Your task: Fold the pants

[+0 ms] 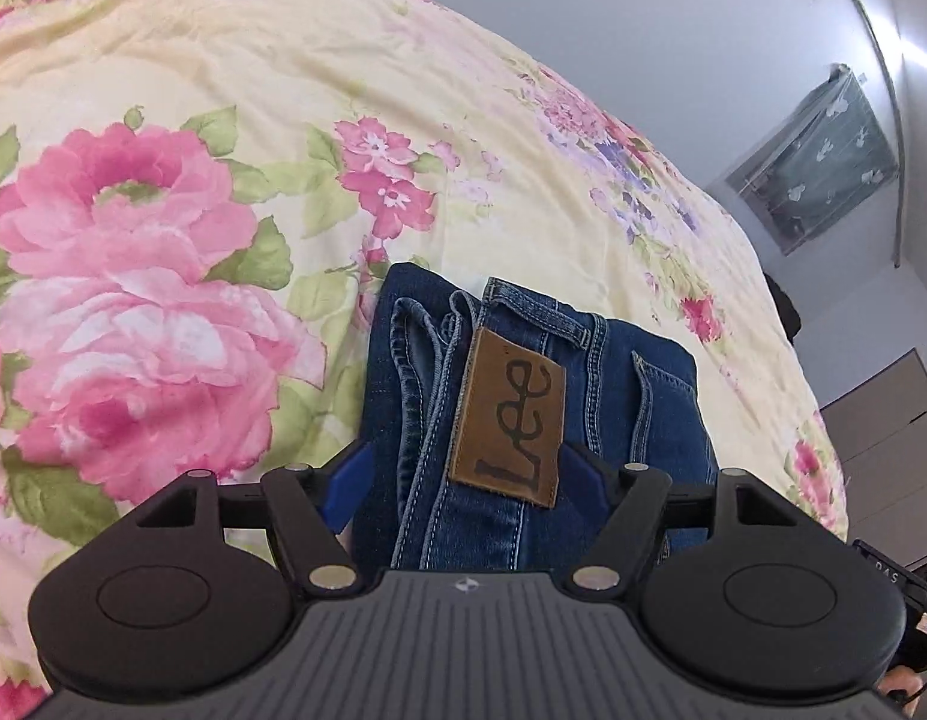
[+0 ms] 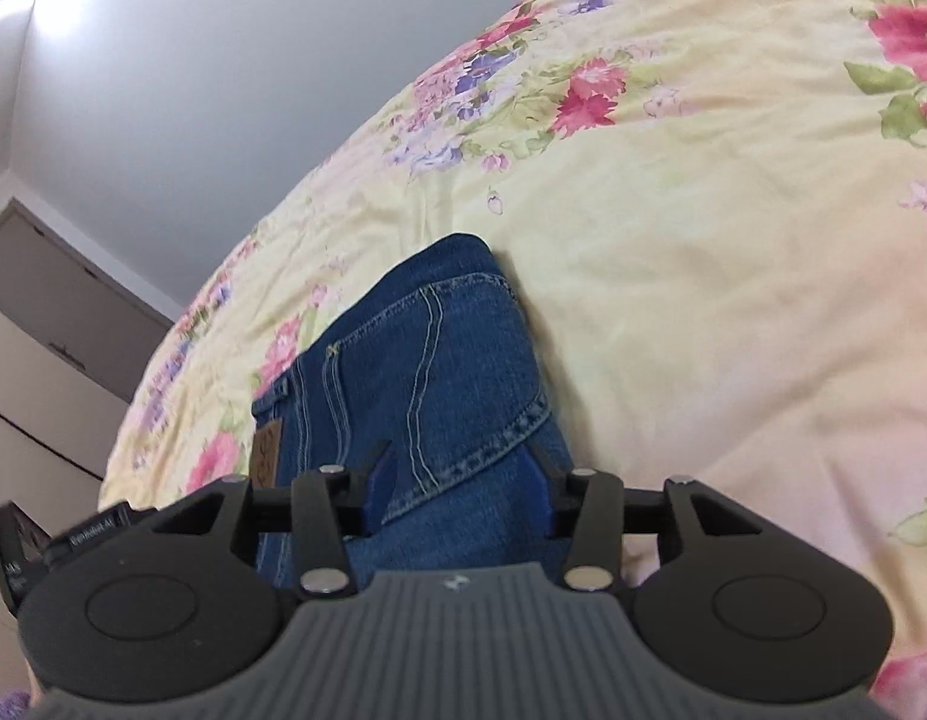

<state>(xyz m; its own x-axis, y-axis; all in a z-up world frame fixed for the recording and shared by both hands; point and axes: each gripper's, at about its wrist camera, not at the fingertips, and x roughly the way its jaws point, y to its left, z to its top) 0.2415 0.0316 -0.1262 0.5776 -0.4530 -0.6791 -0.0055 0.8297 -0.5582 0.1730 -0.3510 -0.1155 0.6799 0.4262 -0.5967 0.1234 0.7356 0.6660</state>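
Observation:
Blue jeans (image 1: 619, 396) lie folded in a compact bundle on the flowered bedspread (image 1: 235, 120). A brown leather Lee patch (image 1: 508, 414) faces up on the waistband. My left gripper (image 1: 463, 480) is open, its blue-padded fingers (image 1: 343, 492) standing either side of the waistband end. In the right wrist view the jeans (image 2: 439, 372) show a back pocket, with the patch (image 2: 265, 450) at the left. My right gripper (image 2: 457, 486) is open, its fingers (image 2: 382, 492) astride the near end of the bundle. Whether the pads touch the denim I cannot tell.
The cream bedspread (image 2: 703, 240) with pink and purple flowers spreads wide around the jeans. Grey walls stand beyond the bed edge. A covered window (image 1: 823, 162) and grey-brown cabinets (image 1: 883, 420) are at the right; cabinets (image 2: 55, 324) show left in the right wrist view.

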